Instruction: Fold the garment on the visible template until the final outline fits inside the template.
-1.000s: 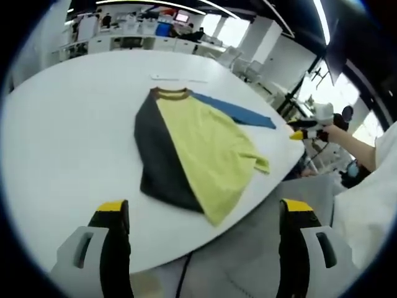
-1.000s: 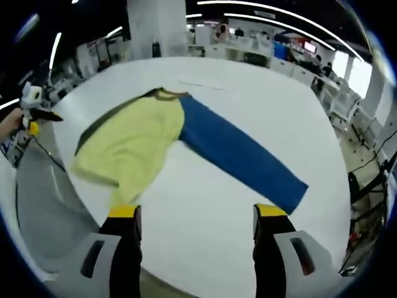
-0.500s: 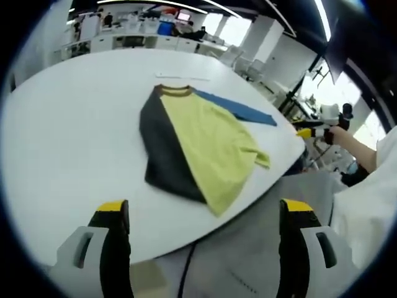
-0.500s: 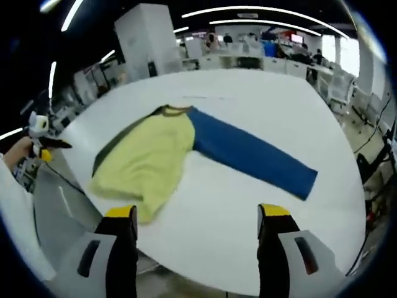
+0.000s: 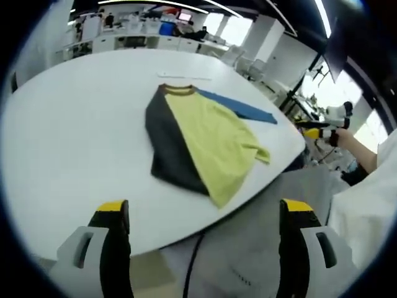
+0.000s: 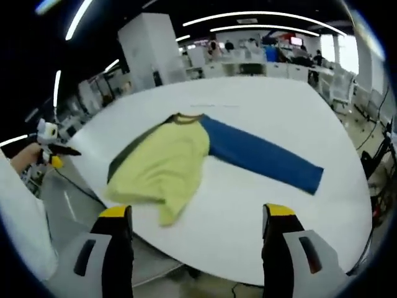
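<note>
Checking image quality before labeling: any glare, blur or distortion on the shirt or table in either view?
Left gripper view: shirt sharp and evenly lit; fisheye bows the table edge; windows at right blown out. Right gripper view: shirt clear, blue sleeve crisp; white table bright but no hard glare; ceiling light strips curve with the lens.

Lighting is bright and even, from ceiling strip lights (image 6: 267, 13) overhead. The white table (image 5: 68, 124) reflects it evenly with little shadow. Windows (image 5: 335, 93) are overexposed. Fisheye distortion bends edges; background rows are soft, slightly blurred.
</note>
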